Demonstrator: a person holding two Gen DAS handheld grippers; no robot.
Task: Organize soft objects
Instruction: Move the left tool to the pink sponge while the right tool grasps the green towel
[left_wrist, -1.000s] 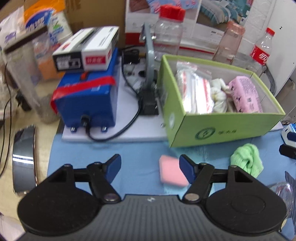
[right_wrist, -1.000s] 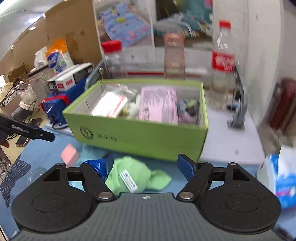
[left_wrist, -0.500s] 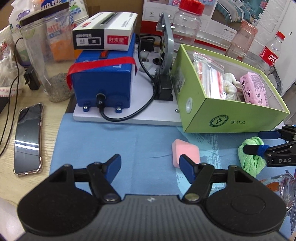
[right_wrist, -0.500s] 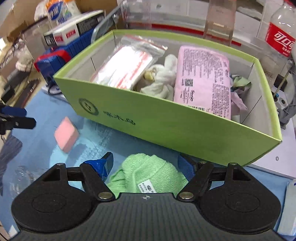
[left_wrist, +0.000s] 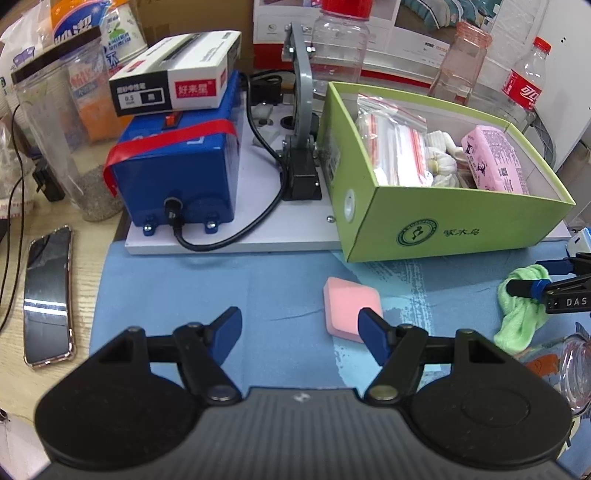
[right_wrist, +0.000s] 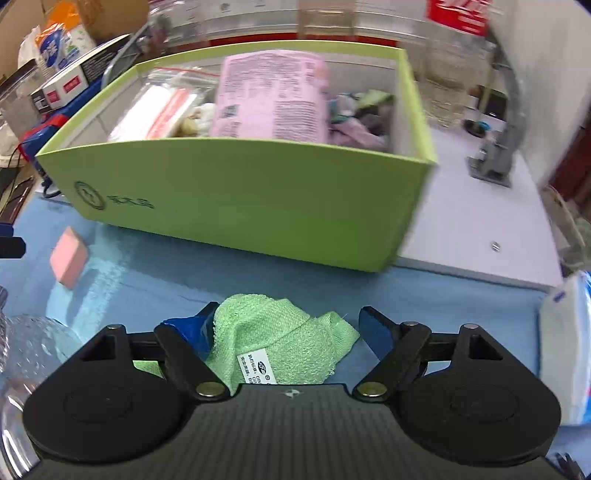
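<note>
This looks like a cluttered lab or test workspace, not a home: a blue electrical unit (left_wrist: 177, 162) with a black cable (left_wrist: 236, 232) sits bolted on a white baseplate (left_wrist: 258, 240), cardboard cartons (left_wrist: 192, 14) are stacked behind, and a phone (left_wrist: 48, 295) lies on the wooden counter (left_wrist: 88, 236) beside a blue mat (left_wrist: 207, 288).

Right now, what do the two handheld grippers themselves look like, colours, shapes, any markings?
Both look alike. The left gripper has a ribbed dark grey body, two round black discs at its sides, black linkage arms with silver pivot pins, and blue fingertips. The right gripper shows the same build in its own camera; from the left camera its black finger carries white lettering reading DAS. No cables, hands or sleeves are visible.
</note>
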